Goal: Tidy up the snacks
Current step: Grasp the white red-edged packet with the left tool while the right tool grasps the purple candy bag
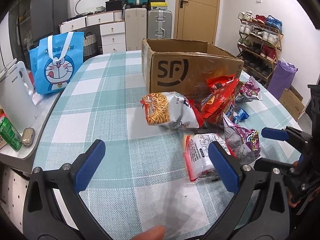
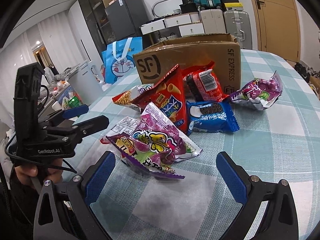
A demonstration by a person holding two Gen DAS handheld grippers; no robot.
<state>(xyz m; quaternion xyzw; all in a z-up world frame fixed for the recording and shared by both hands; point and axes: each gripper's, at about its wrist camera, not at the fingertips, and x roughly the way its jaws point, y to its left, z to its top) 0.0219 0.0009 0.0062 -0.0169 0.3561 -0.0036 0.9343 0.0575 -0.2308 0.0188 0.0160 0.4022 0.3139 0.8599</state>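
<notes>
While all snacks lie loose on desk (image 2: pixel 270 150) before SF box (image 2: pixel 190 60), task is at 1st pick. Purple bag (image 2: pixel 154 144) sits nearest right hand-held gripper (image 2: pixel 166 172), jaws spread; left hand-held gripper (image 1: pixel 156 164) spread, empty. Next: close on bag, lift w/o crushing.

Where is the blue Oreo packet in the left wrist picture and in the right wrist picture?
Left wrist: the blue Oreo packet shows only as a small blue corner right of centre, mostly hidden behind the red snack bags.
Right wrist: the packet lies in full view at the centre, flat on the checked tablecloth.
Shared landmark: the SF Express cardboard box stands behind the snack pile in both views.
</notes>
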